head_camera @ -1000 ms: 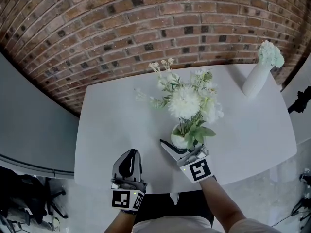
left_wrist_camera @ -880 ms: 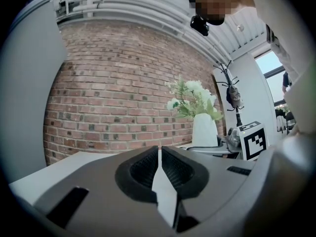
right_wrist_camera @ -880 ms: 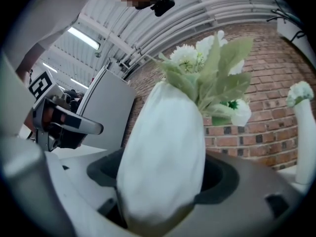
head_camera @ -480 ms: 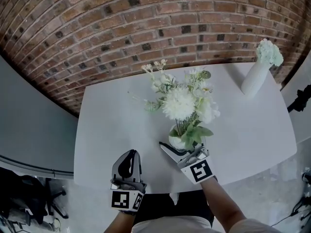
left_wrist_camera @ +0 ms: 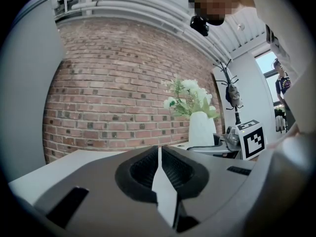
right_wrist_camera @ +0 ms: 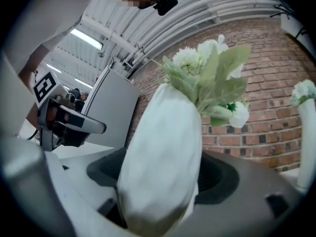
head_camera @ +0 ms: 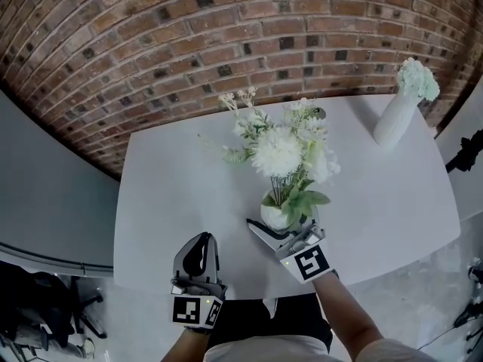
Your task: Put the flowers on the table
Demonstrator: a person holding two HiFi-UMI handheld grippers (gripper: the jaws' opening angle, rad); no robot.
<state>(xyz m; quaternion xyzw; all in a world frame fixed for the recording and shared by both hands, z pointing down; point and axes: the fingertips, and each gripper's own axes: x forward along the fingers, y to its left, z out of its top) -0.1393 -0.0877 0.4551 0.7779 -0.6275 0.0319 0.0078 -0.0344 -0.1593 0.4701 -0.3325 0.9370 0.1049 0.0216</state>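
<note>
A bunch of white flowers with green leaves (head_camera: 281, 153) stands in a small white vase (head_camera: 274, 216) near the front of the white table (head_camera: 166, 172). My right gripper (head_camera: 282, 223) is shut on that vase (right_wrist_camera: 163, 157), which fills the gap between its jaws; the flowers (right_wrist_camera: 212, 78) rise above it. Whether the vase's base touches the table is hidden. My left gripper (head_camera: 198, 256) hovers at the table's front edge, left of the vase, shut and empty (left_wrist_camera: 159, 168). From the left gripper view the vase (left_wrist_camera: 202, 129) and flowers (left_wrist_camera: 190, 97) show to the right.
A tall white vase (head_camera: 394, 119) holding a pale flower (head_camera: 419, 80) stands at the table's back right corner, also at the right edge of the right gripper view (right_wrist_camera: 308, 137). A brick wall (head_camera: 226, 44) runs behind the table. Floor lies beyond the table's edges.
The flower heads have swung a little away from me, toward the wall, as the vase in my right gripper tilted. My left gripper has stayed still.
</note>
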